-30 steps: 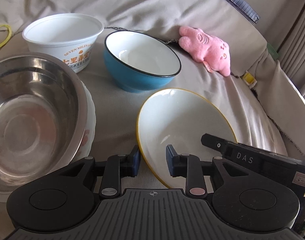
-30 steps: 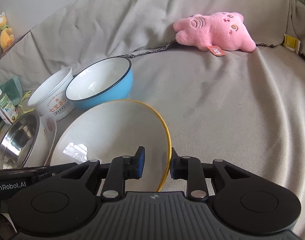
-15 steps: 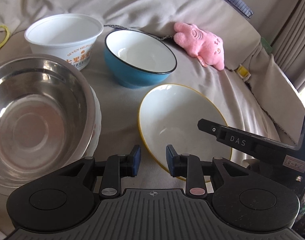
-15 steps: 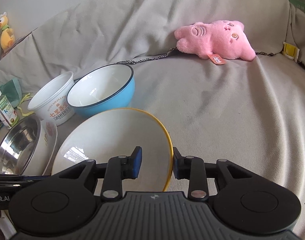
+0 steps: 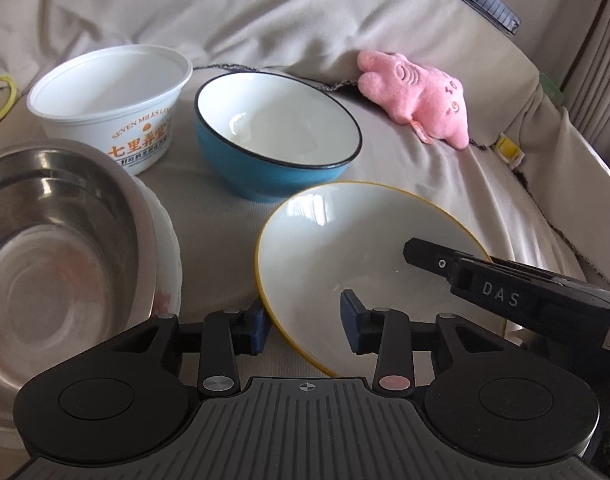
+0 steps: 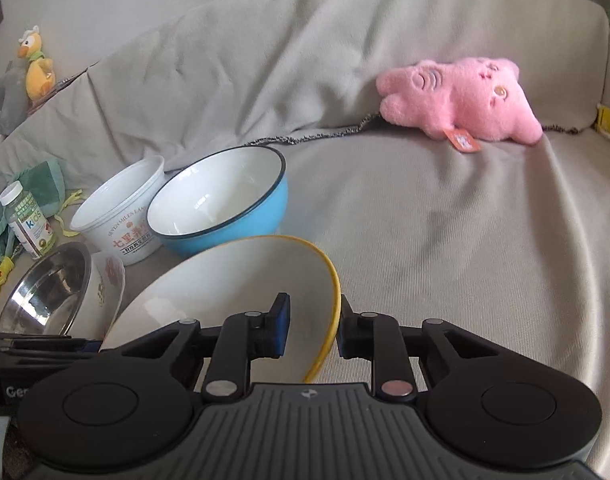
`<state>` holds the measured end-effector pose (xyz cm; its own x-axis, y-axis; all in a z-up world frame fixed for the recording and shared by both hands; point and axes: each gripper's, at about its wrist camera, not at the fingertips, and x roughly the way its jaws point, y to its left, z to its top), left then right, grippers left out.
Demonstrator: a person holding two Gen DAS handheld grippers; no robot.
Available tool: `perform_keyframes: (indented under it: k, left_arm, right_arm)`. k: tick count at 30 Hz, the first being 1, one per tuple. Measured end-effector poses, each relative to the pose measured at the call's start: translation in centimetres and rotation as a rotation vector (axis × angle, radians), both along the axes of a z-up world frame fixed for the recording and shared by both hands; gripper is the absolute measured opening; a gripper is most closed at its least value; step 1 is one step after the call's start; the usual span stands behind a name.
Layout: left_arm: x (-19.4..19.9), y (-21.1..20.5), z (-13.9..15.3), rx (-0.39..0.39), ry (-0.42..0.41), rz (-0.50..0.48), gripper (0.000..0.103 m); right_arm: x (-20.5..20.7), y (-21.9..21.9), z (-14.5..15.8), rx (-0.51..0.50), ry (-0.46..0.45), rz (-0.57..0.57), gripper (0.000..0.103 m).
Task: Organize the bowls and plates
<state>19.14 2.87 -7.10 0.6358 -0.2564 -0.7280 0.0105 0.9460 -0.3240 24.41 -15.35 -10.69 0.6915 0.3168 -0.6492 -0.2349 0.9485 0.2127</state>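
Observation:
A white plate with a yellow rim lies tilted on the sofa; it also shows in the right wrist view. My right gripper straddles its right rim, one finger inside and one outside, jaws not closed on it. My left gripper is open with the plate's near-left rim between its fingers. A blue bowl sits behind the plate, a white plastic tub to its left. A steel bowl rests nested in a white patterned bowl at the left.
A pink plush toy lies at the back right of the sofa. A small bottle, green cloth and a yellow duck toy are at the far left. Bare sofa cover spreads to the right.
The left gripper's jaws have widened around the plate's near rim. The right gripper has lifted the plate's right rim slightly, tilting it, and both views have drawn nearer.

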Motion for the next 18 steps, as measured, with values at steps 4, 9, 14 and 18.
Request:
perform_keyframes:
  k: [4,9,14,18]
  left_arm:
    - [0.2,0.3,-0.5,-0.04,0.016,-0.011,0.036]
    - [-0.6,-0.1,-0.1,-0.035,0.02,-0.058,0.036]
    - [0.0,-0.2,-0.3,-0.015,0.007,-0.043,0.037]
    - [1.0,-0.4,0.0,0.0,-0.025,-0.025,0.042]
  right_arm:
    - [0.0,-0.2,-0.8,-0.033,0.037,-0.012,0.023]
    - [-1.1,-1.1,-1.8,-0.009,0.074,-0.018,0.025]
    - [-0.4,-1.0,-1.5,0.004,0.082,-0.007,0.025]
    - [0.2,-0.4,-0.8,-0.006,0.019,-0.015,0.026]
